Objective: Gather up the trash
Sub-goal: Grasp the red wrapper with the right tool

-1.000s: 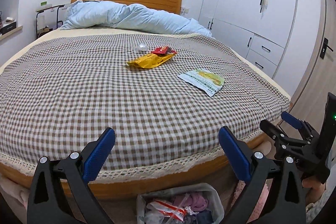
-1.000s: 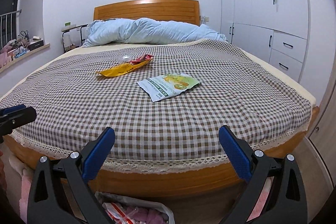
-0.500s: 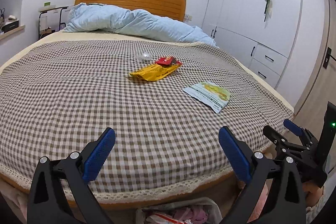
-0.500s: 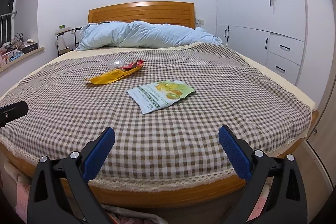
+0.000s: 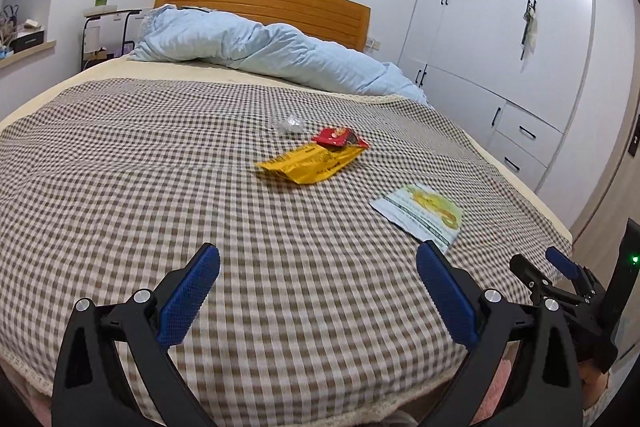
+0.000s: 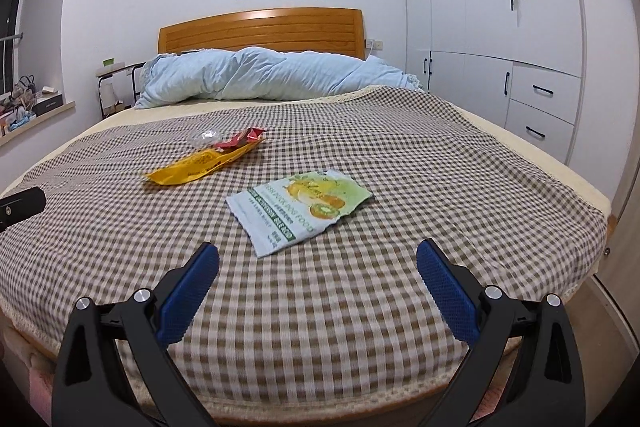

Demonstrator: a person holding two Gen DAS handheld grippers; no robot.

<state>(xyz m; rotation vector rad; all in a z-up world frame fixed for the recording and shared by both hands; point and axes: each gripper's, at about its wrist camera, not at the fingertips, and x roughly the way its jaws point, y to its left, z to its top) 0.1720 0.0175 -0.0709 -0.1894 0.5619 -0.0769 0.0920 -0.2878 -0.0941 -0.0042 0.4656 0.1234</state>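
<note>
Both hand-held grippers, left (image 5: 318, 269) and right (image 6: 318, 269), wide open and empty, had advanced over the checked bed (image 6: 400, 167) toward the green-and-white snack packet (image 6: 298, 209), collection unstarted.

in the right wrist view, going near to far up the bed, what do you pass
green and white packet → yellow wrapper → red wrapper → clear crumpled plastic → light blue duvet → wooden headboard

a brown checked bedspread (image 6: 400, 163) covers the bed, a rumpled light blue duvet (image 6: 264, 75) lies against the wooden headboard (image 6: 260, 31), and white wardrobes (image 6: 500, 7) with black handles line the right wall.
</note>
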